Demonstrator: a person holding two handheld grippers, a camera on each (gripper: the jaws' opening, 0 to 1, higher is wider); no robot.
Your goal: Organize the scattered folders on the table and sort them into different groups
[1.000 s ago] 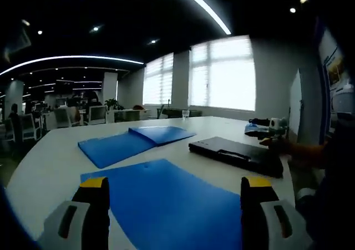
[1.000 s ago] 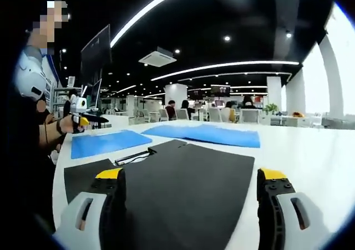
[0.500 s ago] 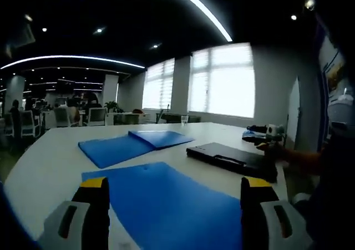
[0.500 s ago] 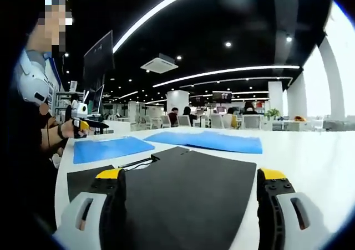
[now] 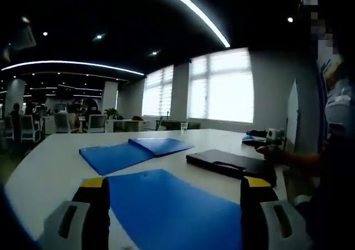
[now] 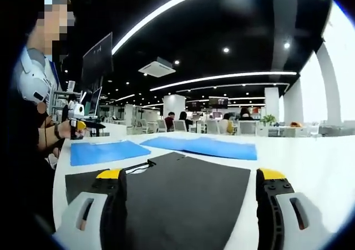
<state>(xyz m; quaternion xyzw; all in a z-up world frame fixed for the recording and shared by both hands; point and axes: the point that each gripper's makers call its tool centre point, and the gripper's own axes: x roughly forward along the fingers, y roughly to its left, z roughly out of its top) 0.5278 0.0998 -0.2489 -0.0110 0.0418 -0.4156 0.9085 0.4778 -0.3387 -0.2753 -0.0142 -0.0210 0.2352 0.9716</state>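
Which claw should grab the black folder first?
Probably the right claw. The black folder lies flat directly between its open jaws. The left claw faces a blue folder instead, with the black one off to its side.

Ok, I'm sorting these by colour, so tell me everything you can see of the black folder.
The flat black folder, matte and closed, lies on the white table before the open right gripper, reaching between its jaws. A slim clip or pen rests by its far left corner. In the left gripper view it looks thick, beside the blue folders.
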